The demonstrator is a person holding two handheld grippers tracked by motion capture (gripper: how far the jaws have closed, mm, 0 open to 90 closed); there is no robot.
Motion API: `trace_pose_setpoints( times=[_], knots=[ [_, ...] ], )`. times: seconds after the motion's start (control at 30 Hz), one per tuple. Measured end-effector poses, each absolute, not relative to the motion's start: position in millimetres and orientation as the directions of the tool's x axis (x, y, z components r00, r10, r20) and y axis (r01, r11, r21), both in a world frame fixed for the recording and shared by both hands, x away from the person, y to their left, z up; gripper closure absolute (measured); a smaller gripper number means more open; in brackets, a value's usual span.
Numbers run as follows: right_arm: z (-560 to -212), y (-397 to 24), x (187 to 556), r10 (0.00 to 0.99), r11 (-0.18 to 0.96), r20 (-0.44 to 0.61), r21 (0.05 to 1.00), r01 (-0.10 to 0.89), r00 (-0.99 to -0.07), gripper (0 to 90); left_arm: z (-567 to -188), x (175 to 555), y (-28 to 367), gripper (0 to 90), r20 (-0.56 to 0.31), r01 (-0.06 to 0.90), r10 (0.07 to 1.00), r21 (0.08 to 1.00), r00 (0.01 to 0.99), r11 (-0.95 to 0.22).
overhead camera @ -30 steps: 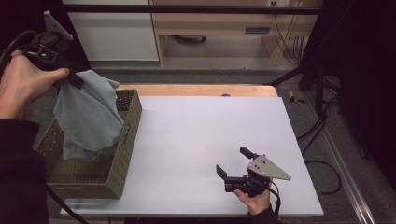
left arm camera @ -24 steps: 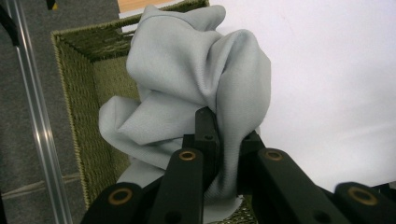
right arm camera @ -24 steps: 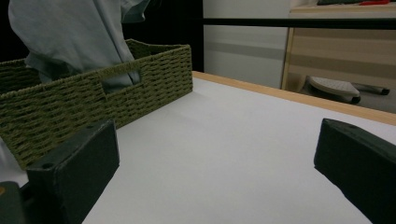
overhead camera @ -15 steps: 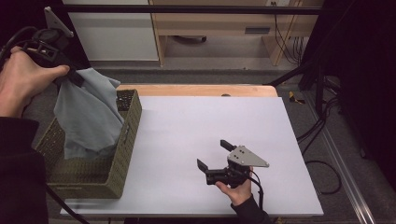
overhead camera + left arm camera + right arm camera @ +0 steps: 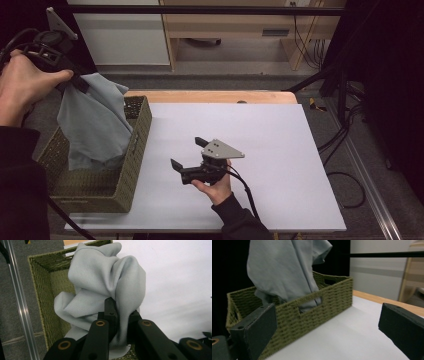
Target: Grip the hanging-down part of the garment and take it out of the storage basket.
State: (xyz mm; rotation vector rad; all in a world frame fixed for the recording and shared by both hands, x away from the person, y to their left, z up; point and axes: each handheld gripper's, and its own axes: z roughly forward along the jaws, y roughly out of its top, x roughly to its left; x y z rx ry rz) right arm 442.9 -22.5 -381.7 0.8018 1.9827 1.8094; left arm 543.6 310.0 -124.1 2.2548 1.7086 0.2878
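Black jaws of the right gripper [image 5: 190, 156] stand wide apart, holding nothing, low over the white table [image 5: 280, 150] near its front edge and pointed toward the basket; in the right gripper view the two pads frame the basket's side with bare tabletop between. Just beyond, at the table's left edge, sits the olive woven basket [image 5: 135, 150], with a handle slot cut in its wall [image 5: 308, 306]. Above it the left gripper [image 5: 75, 82] is raised high, its jaws pinched tight on a fold of a pale grey cloth [image 5: 95, 125], likely a garment, which hangs down with its lower part inside the basket.

The cloth looks light, soft and limp: it drapes in loose folds and will sag and swing from whatever point it is held by. A second hold on a free edge or corner hanging clear of the rim, well apart from the first pinch, would probably let it be spread. The basket's near wall stands between the open gripper and the cloth's lower part. Farther off, past the wooden table edge, are a shelf unit, cables and a dark stand.
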Motion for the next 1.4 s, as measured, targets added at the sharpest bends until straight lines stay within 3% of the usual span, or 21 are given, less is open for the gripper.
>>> trace_pose_setpoints(
  times=[0.53, 1.4],
  knots=[
    [-382.5, 51.0, 470.3, 0.522, 0.053, 0.132, 0.981, 0.186, -0.843, 3.4, -125.1, 547.3, 308.1, 83.8, -0.017, 0.905, 0.961, 0.343, 0.276, -0.253],
    [-402.4, 129.8, 483.5, 0.510, 0.147, 0.074, 0.974, 0.171, -0.857, 7.3, -126.1, 548.7, 305.3, 83.8, -0.011, 0.906, 0.961, 0.337, 0.275, -0.256]
  ],
)
